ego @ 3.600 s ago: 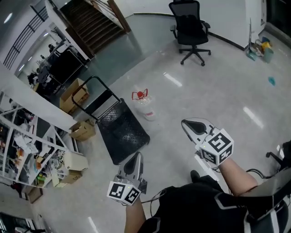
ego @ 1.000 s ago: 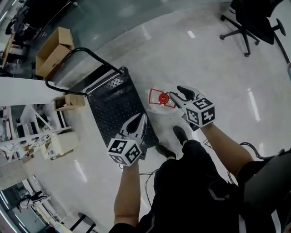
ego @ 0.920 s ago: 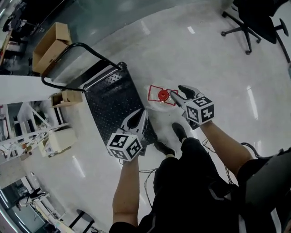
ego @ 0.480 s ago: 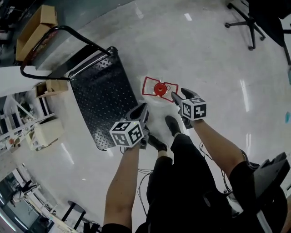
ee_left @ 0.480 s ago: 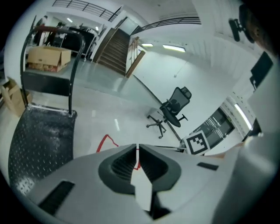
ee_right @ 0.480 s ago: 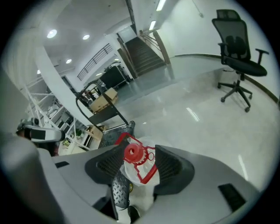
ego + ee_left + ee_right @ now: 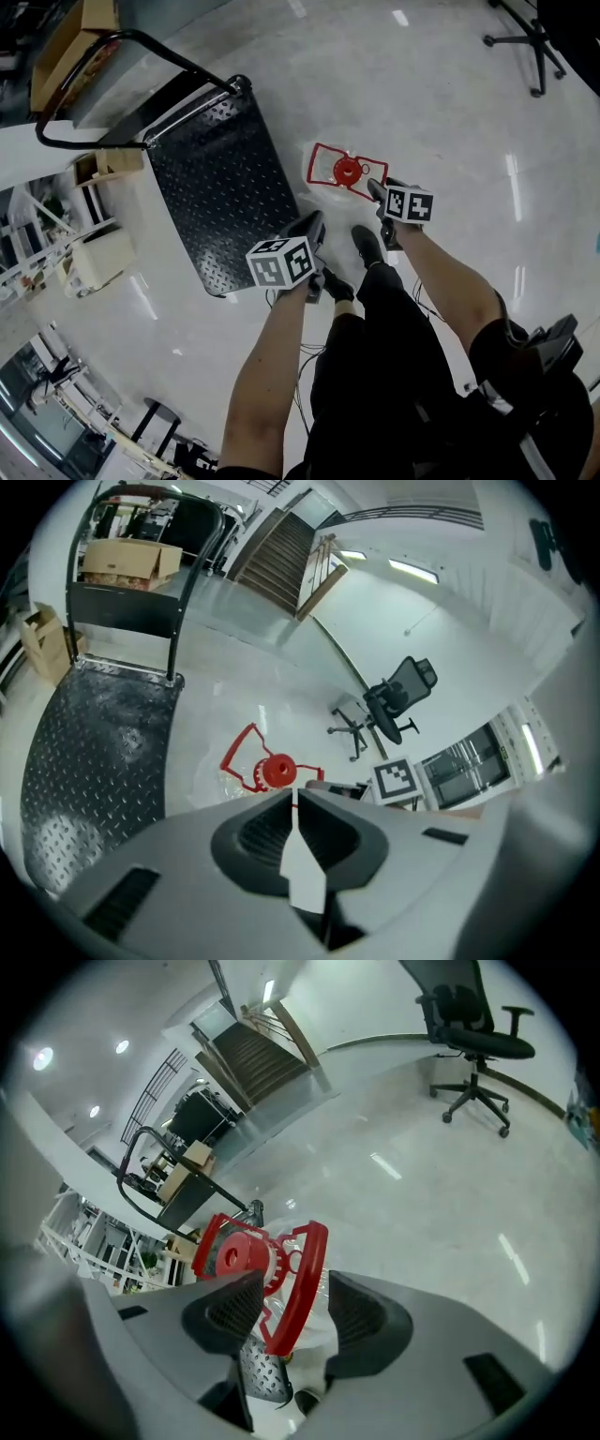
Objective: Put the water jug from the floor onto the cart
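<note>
Water jug [image 7: 345,172] stands upright on the floor [image 7: 450,112] just right of the cart [image 7: 217,178]. Its long axis is vertical, with the red cap [image 7: 348,171] pointing up at the head camera. The clear body is mostly hidden under the cap and the red handle [image 7: 324,157]. In the head view the handle frame runs across the neck from the cart side toward the right gripper [image 7: 376,189].

In the right gripper view the right gripper [image 7: 295,1284] has its jaws apart. One red bar of the handle [image 7: 300,1283] stands between them, with a gap showing on the right-hand side. Cannot tell if the other pad touches it. The cap [image 7: 231,1252] sits just past the left jaw.

Left gripper [image 7: 314,226] hovers low at the near corner of the cart deck, apart from the jug. In its own view the left gripper [image 7: 290,797] has its jaws pressed together with nothing in them. The cap [image 7: 277,772] is just beyond the tips.

The cart deck is black tread plate with nothing on it. Its push handle [image 7: 112,54] is at the far end, by a cardboard box [image 7: 58,45]. The person's shoe [image 7: 367,245] is planted right beside the jug. An office chair [image 7: 473,1040] stands well away across the floor.
</note>
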{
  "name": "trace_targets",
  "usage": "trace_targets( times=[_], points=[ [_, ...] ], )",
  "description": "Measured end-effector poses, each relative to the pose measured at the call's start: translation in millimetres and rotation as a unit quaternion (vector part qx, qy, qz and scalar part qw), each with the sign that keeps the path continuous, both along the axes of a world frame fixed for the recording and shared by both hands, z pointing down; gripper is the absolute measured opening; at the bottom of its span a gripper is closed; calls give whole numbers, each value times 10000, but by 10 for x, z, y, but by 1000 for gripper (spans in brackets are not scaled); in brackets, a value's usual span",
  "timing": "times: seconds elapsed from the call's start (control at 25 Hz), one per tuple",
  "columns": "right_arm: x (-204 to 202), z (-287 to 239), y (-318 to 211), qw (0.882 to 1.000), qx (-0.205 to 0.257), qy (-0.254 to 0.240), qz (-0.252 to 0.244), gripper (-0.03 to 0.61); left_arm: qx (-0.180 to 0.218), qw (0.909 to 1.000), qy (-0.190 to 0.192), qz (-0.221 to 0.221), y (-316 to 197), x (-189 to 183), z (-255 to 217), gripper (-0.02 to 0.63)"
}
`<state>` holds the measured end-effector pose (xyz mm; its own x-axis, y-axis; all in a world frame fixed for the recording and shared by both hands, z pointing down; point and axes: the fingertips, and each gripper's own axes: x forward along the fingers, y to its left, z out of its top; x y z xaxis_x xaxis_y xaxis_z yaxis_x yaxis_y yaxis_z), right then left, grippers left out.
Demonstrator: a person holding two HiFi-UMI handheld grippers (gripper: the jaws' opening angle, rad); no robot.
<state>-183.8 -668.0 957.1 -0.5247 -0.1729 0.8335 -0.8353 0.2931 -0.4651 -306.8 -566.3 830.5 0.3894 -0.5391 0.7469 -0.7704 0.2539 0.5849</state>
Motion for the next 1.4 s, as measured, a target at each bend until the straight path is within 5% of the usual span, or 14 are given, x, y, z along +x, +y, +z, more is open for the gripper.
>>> trace_targets(
  times=[0.12,0.2,0.36,0.68,1.08,1.4],
  points=[
    [-45,72,10,9998,-150,-21,127,205,-48,9995,14,325,22,97,-8,-2],
    [-22,122,15,9992,-257,86,280,108,68,9992,109,376,21,167,-82,-2],
    [10,168,1,9983,-384,189,387,91,142,9983,195,532,46,292,-141,-2],
    [-140,20,-39,9933,-842,-439,659,77,239,9990,123,363,266,242,-428,-2],
    [-921,-1084,198,9854,-731,-1398,-648,86,766,9950,-162,-626,697,-272,-1146,-2],
    [-1574,-2320,698,9668,-703,-2031,-1384,89,1091,9860,-558,-1128,1367,-827,-1761,-2]
  ],
)
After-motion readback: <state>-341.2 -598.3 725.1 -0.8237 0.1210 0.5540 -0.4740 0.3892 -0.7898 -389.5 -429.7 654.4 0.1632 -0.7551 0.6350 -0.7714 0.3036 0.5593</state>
